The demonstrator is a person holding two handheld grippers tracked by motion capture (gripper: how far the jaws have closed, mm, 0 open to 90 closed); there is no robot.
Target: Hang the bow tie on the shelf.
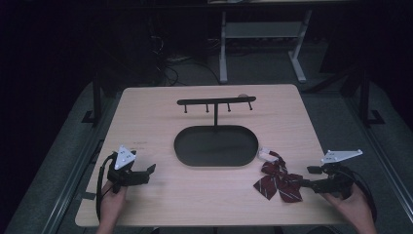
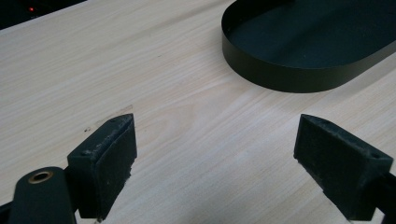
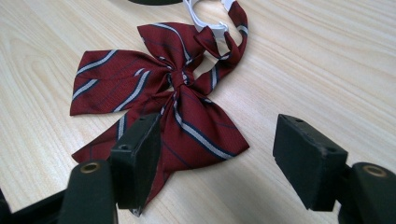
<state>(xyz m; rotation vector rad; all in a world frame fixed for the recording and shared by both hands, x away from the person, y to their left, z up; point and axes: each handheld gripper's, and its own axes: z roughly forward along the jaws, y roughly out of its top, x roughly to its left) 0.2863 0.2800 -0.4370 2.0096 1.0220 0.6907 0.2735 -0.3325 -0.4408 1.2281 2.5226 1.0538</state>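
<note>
Right gripper view: striped bow tie (image 3: 163, 107) (no legible label), claw (image 3: 219, 163) spread.

Pale wooden table (image 1: 160, 105) – bearing black oval tray (image 1: 187, 151) and striped bow tie (image 1: 276, 181)

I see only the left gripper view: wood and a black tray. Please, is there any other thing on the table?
Observer: Yes. A red striped bow tie lies right of the tray.
Operator: Is the right gripper holding it?
Observer: No. The right gripper is open, with one lobe of the bow tie between its jaws.
Operator: Does something stand in the tray?
Observer: A post rises from its far edge with a hook bar; nothing hangs there.
</note>
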